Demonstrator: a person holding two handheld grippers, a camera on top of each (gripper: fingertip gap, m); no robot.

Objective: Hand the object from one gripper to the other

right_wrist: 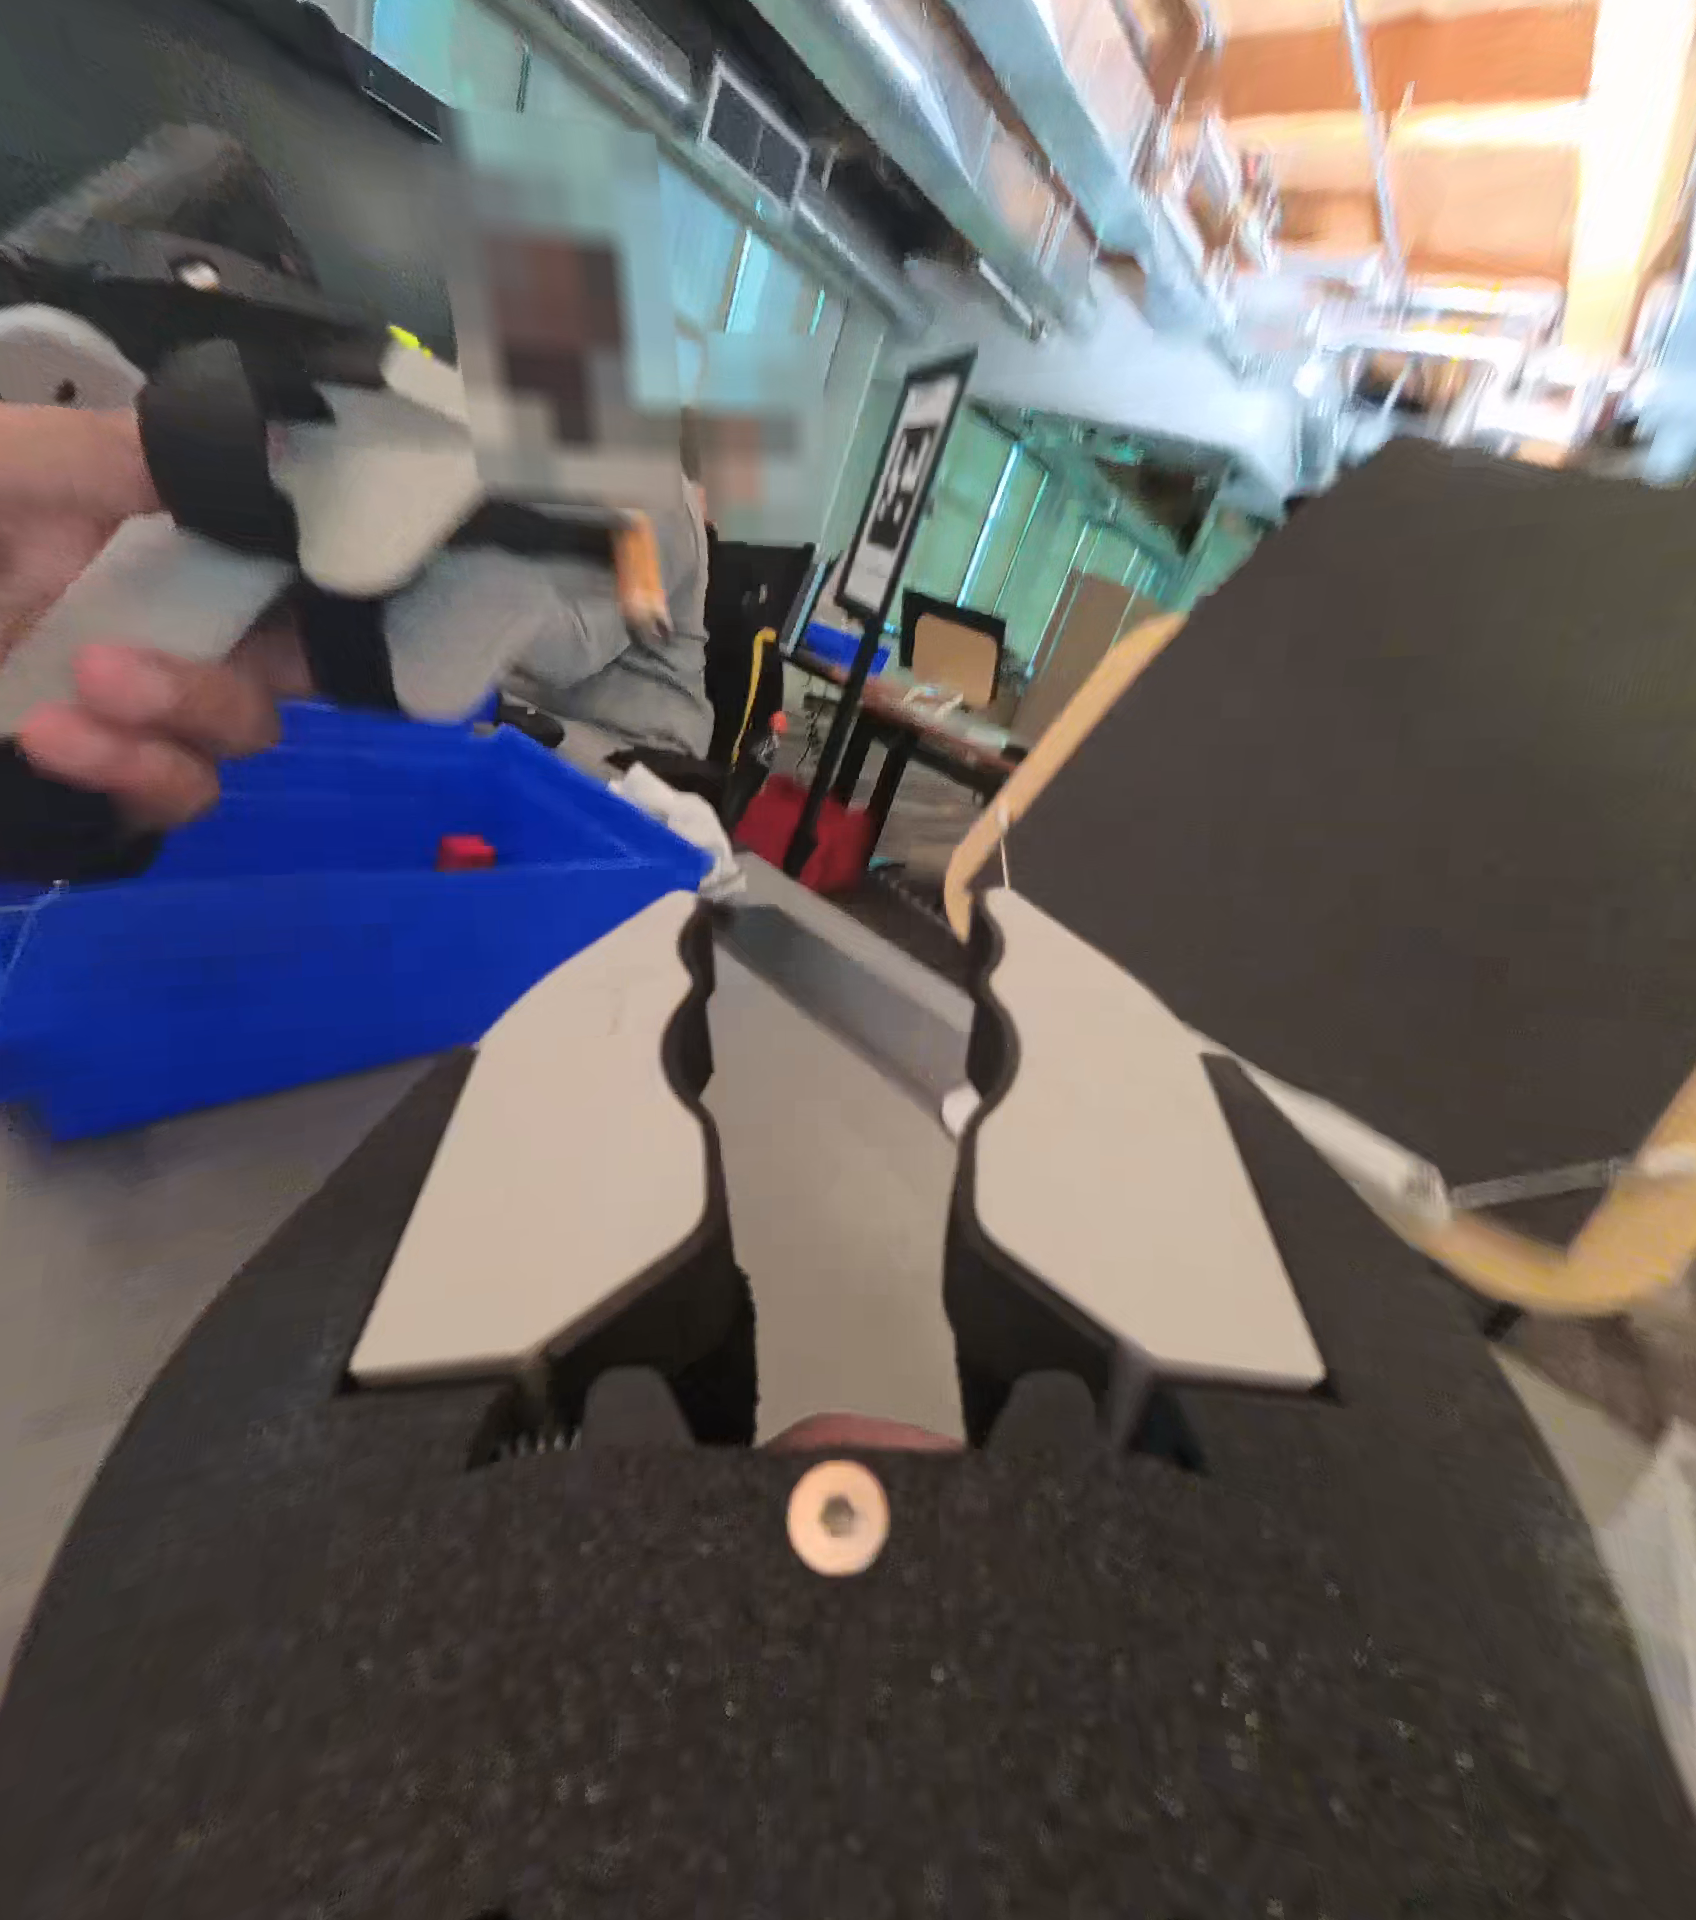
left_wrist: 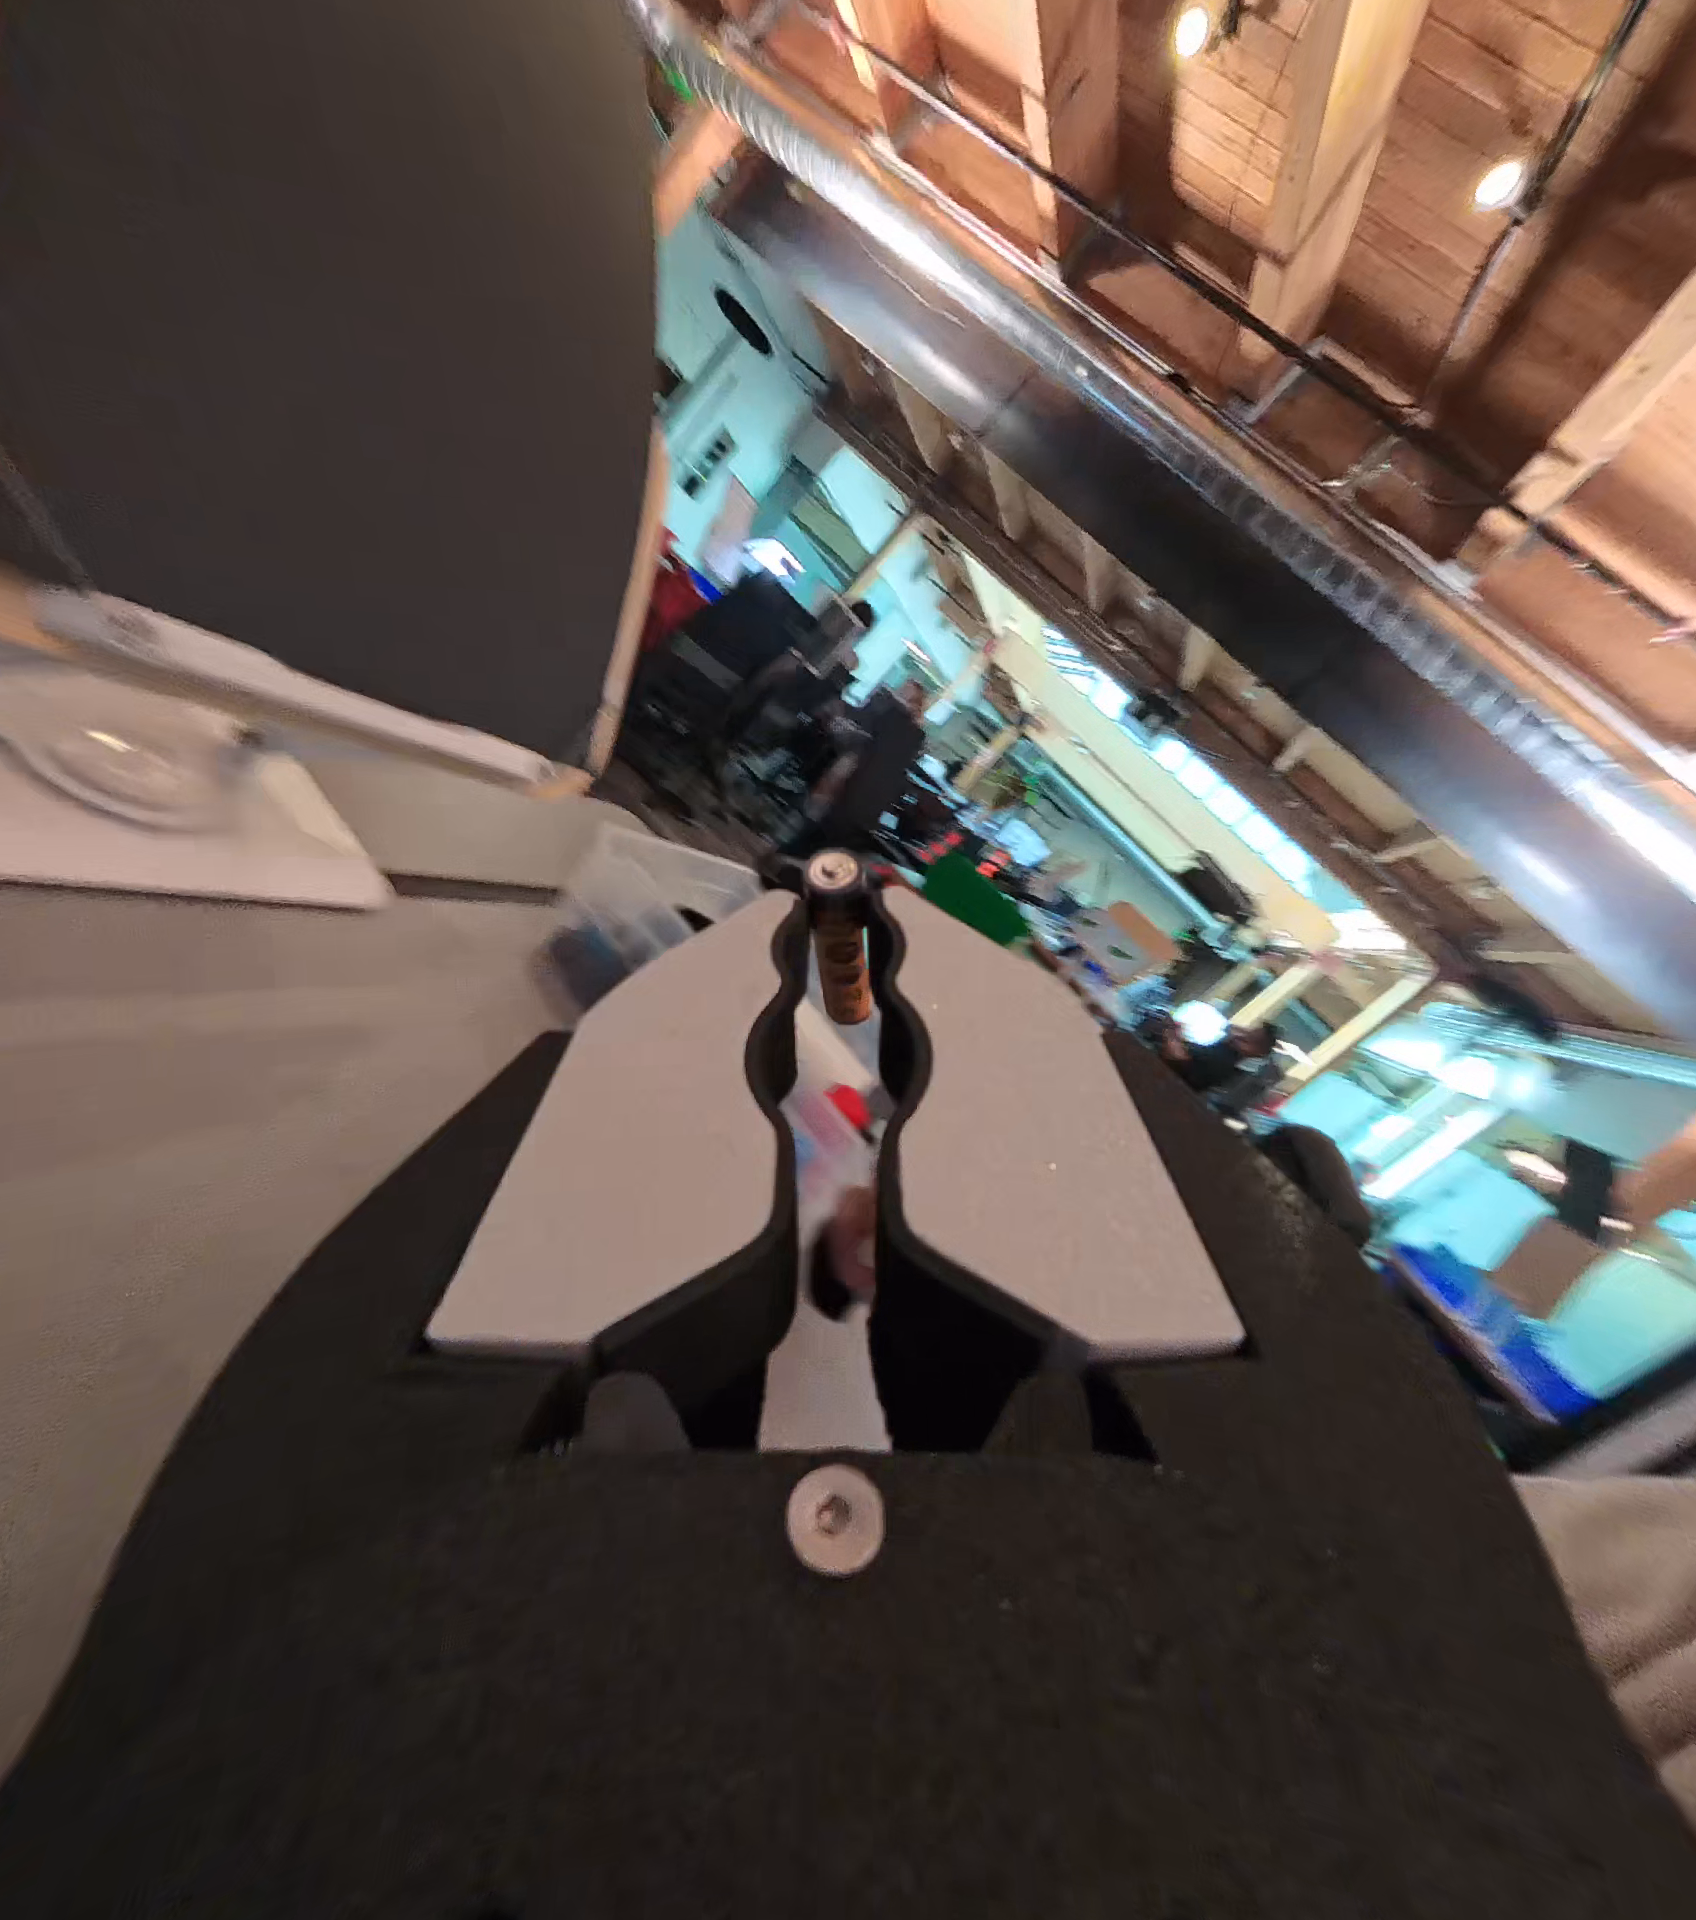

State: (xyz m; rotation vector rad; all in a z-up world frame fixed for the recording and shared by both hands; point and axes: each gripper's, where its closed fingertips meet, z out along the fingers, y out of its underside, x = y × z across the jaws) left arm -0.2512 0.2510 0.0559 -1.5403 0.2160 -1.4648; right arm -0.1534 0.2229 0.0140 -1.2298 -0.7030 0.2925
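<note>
Copper-and-black battery (left_wrist: 842, 951) pinched in left gripper (left_wrist: 836, 914); right gripper (right_wrist: 839, 1003) gapes empty, seemingly above table edge (right_wrist: 844, 987)

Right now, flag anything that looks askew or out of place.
The battery sits only at the very tips of the left gripper, tilted rather than square, one end poking past them. The right gripper is open and empty. Nothing looks spilled or damaged.
</note>
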